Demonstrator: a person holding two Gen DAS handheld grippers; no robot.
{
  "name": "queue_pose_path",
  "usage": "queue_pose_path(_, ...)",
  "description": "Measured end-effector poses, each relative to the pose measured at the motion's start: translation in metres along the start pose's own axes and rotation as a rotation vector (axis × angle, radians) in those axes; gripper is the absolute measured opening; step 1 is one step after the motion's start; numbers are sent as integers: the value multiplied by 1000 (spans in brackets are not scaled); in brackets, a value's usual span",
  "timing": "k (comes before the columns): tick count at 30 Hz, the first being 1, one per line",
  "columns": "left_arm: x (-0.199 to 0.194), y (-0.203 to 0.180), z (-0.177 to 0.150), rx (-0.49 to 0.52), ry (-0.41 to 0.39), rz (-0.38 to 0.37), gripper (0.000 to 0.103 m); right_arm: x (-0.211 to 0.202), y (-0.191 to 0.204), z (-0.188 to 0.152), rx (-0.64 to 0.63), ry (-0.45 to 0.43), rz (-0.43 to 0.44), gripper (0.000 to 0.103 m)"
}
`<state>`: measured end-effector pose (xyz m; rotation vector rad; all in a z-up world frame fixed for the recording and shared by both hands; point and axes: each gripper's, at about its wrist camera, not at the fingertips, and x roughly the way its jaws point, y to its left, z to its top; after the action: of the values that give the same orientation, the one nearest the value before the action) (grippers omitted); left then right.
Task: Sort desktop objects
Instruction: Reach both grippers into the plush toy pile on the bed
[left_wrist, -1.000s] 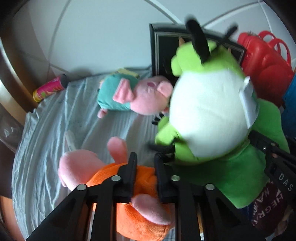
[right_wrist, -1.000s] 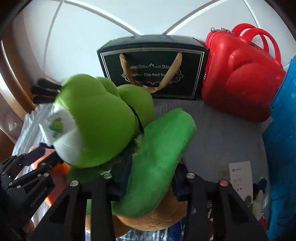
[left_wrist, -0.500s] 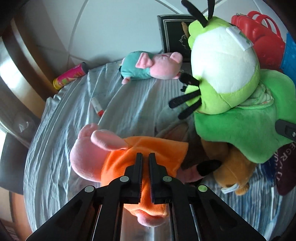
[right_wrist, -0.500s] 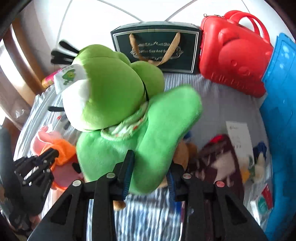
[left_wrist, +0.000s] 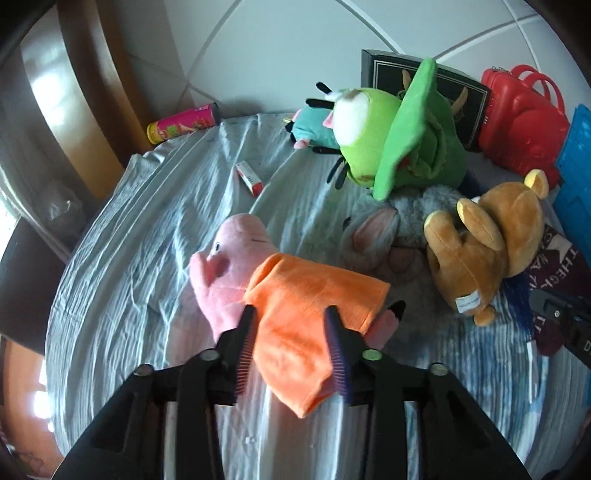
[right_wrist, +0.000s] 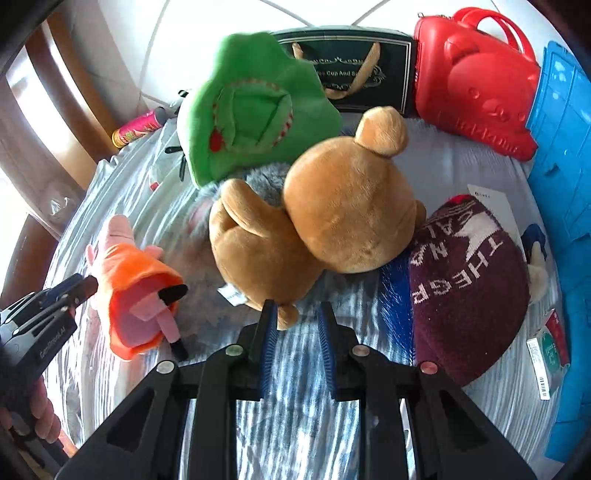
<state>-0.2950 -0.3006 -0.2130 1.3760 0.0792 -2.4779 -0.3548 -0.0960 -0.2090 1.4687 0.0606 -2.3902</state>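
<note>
**Both grippers over the heap of soft toys, neither holding one**

The left gripper sits at the bottom centre of its frame with its jaws opening; the orange dress of the pink pig toy lies between them, and the ribbed pads stand beside the cloth rather than pinching it. In the right wrist view this gripper shows at the lower left edge, its tip just beside the same pig.

The right gripper is at the bottom centre of its frame. A gap shows between its fingers, with only striped cloth behind it; nothing is held. The foot of the brown bear lies just above the left finger.

Counted outward: one brown bear, one grey plush under it, one green plush in the upper middle, one second pig in teal behind it, one maroon knitted piece at right, one small red-and-white box, one pink tube at upper left.

Against the wall stand one dark gift bag, one red case and one blue panel.

The grey plush is mostly buried, the teal pig half hidden, and the green plush is motion-blurred.
</note>
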Motion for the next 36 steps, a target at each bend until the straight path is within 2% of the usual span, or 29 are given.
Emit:
queue_pose_path(1,-3,4,-1,-5,-8,9,51,0,3,-1,-1,-1,2,22)
queue_pose_path(7,-4,35,-1,-61,-3,22,52,7,17,-1,-6,8,15,24)
queue_pose_path(9,-1,41,-2,-79,11,13,52,10,24,-1,-13,14,22,38)
queue_pose_path(11,3,41,-4,-80,24,-2,52,12,32,2,-28,12,38,43)
queue_pose_path(15,19,45,-15,-80,67,7,52,23,55,8,-80,16,81,44)
queue_pose_path(18,36,62,-22,-101,104,40,52,41,77,17,-123,24,105,44)
queue_pose_path(21,56,81,-24,-131,130,84,52,61,95,25,-143,25,104,44)
queue_pose_path(23,69,89,-21,-148,143,81,52,79,106,29,-145,36,82,44)
queue_pose_path(25,84,92,-17,-145,157,77,52,100,118,23,-155,93,50,43)
queue_pose_path(27,97,93,-11,-131,168,73,52,107,125,14,-144,125,71,43)
queue_pose_path(31,110,99,14,-112,145,73,50,104,135,-7,-104,198,160,43)
queue_pose_path(33,105,104,29,-123,119,50,50,109,139,-18,-69,242,215,43)
queue_pose_path(36,83,101,38,-104,87,5,52,108,140,-23,-43,225,187,43)
